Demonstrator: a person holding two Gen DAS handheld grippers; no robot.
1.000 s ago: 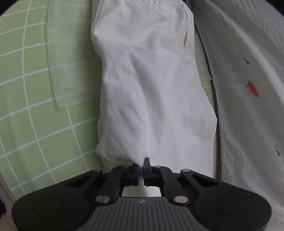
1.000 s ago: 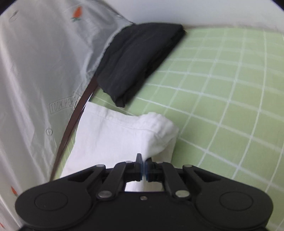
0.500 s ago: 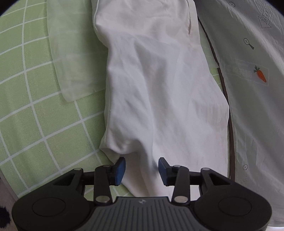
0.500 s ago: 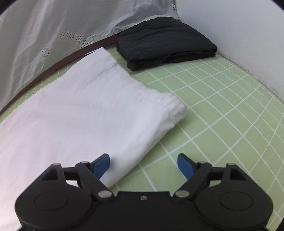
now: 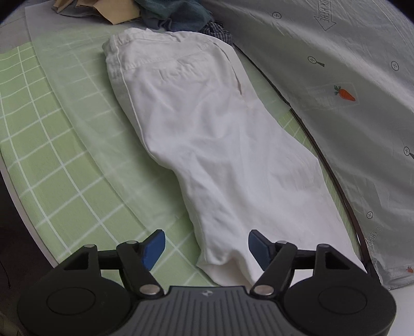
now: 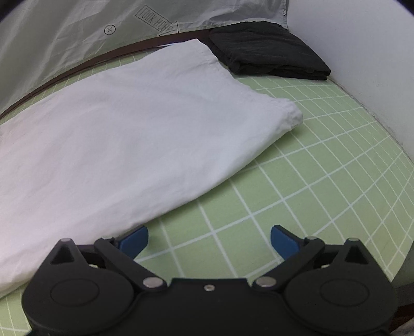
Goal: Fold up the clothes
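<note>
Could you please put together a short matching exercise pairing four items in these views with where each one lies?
Things:
1. long white trousers
2. folded black garment
3. pile of dark blue and tan clothes
4. grey printed sheet with carrot motifs

Places:
A. heaped beyond the waistband
B. near the white wall, past the hem end
C. spread along the mat's far edge
D. flat along the green gridded mat

Pairs: 1-D, 2-B, 3-A, 4-C
</note>
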